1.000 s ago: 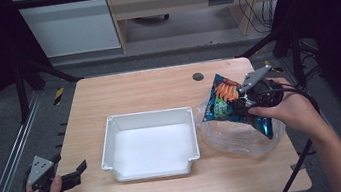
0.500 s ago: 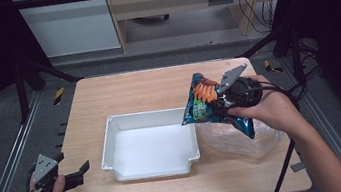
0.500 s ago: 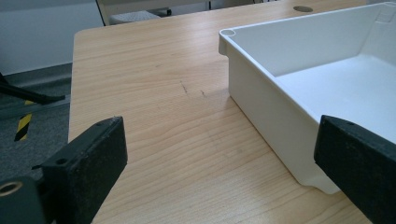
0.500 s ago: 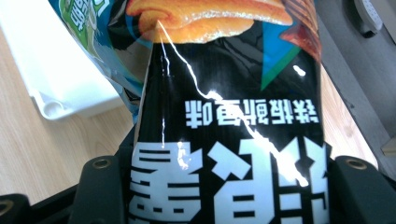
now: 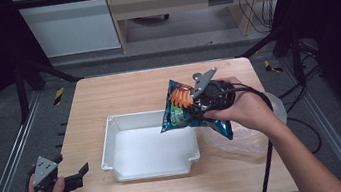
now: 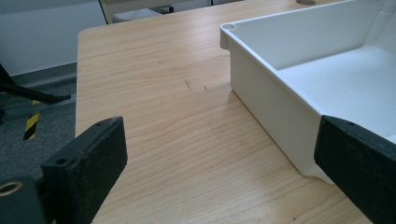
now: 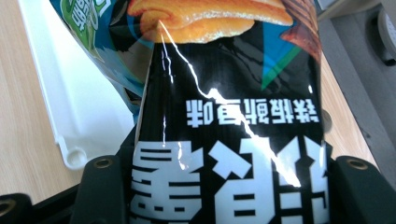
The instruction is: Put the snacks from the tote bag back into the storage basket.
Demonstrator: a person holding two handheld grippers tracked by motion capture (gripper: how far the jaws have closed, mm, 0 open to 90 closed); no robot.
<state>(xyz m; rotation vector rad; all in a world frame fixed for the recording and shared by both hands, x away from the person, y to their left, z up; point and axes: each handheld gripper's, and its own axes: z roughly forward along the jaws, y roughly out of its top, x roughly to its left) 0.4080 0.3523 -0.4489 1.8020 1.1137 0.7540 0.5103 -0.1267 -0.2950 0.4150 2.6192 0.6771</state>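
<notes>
Above the right rim of the white tray [image 5: 115,149], right gripper [image 5: 199,103] fingers clenched on the snack bag [image 5: 180,109], held clear of the table [image 5: 122,90]; left gripper [image 5: 76,176] fingers spread wide, grasping nothing, at the table's left edge.

From my right gripper view, the bag [image 7: 224,116] runs off the top and bottom edges and hides my jaws' pads. From the left gripper view the tray [image 6: 280,107] is cut off at the right, its far side unseen.

Blue-and-black snack bag [image 5: 179,109] with orange chips and white lettering, plain white tray [image 5: 116,156], pale wood-grain table [image 5: 107,94]
</notes>
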